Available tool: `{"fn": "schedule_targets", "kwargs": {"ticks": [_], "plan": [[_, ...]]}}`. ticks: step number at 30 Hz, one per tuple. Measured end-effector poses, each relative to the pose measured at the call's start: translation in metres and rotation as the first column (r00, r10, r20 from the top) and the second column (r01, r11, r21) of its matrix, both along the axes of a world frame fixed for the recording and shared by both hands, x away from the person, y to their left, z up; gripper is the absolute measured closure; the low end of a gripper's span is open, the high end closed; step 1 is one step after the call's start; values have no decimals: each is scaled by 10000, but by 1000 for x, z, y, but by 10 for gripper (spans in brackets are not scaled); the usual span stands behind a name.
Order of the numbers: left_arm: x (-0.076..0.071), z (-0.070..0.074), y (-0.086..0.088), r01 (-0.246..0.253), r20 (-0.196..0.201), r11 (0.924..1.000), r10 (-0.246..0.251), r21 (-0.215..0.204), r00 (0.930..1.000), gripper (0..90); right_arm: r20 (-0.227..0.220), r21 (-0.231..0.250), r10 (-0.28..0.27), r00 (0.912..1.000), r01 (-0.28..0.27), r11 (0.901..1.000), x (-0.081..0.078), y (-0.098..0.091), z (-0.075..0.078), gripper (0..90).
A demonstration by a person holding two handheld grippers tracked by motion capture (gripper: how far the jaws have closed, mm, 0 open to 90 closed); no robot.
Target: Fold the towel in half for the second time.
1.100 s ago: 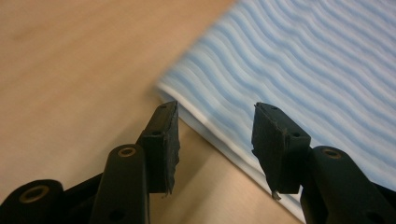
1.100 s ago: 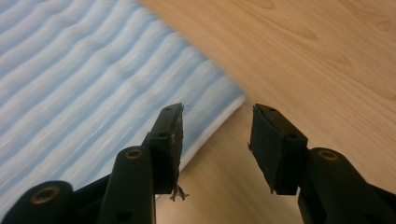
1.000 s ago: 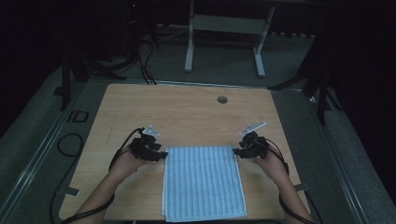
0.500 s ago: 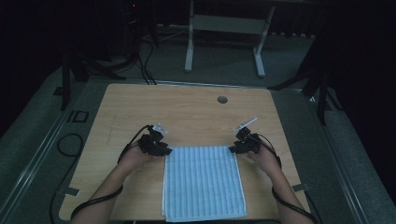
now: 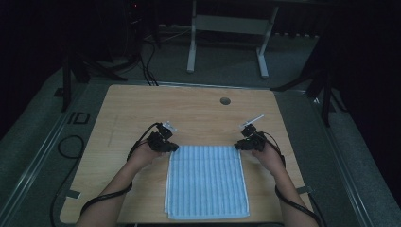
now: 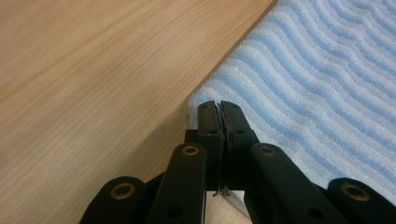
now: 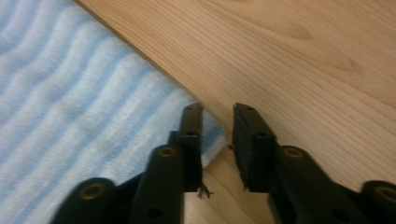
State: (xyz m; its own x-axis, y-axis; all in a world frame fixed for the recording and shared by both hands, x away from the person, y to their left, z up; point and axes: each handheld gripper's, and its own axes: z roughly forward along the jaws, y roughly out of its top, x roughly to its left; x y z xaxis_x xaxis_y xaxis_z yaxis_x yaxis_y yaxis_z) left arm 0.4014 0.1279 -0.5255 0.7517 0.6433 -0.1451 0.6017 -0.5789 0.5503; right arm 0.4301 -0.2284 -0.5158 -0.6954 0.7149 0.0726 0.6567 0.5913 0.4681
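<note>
High view: both tongs (image 5: 171,148) (image 5: 238,146) at the towel's (image 5: 206,182) far corners

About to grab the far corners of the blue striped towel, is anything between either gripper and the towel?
Nothing visible. The left gripper is shut at the towel corner. The right gripper has been closing, its jaws apart astride the other far corner on the bare table.

From my station, the towel (image 5: 206,182) runs off the high view's edge at six o'clock. In the left gripper view, the left gripper (image 6: 218,109) covers the towel's corner, so I cannot tell whether cloth sits between the pads.
</note>
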Motion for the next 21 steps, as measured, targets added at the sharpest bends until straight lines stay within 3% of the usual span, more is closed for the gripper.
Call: {"fn": "schedule_targets", "kwargs": {"ticks": [2, 4, 5, 7, 12, 21], "plan": [[0, -1, 1, -84, -109, 9998, 82, -169, 9999, 874, -319, -78, 113, 9994, -115, 9999, 1, 2, -5, 610], [0, -1, 1, -33, -103, 9999, 32, -132, 9999, 873, -539, -215, 200, 9983, -211, 9995, 1, 6, -9, 691], [0, 0, 1, -9, -63, 10000, 9, -87, 10000, 873, -357, -236, 226, 9991, -235, 9994, 0, 8, -9, 812], [1, 0, 2, -97, -62, 9999, 96, -88, 9999, 874, -240, -241, 277, 9993, -283, 9993, 1, 10, -7, 850], [9, 6, 3, -462, 96, 9989, 463, -63, 9989, 874, 223, -360, 56, 9997, -48, 9993, 6, 13, 2, 865], [21, 29, 1, -1006, 473, 9922, 1042, -735, 9934, 875, 971, -171, -228, 9950, 245, 9996, 18, 11, 32, 865]]}}
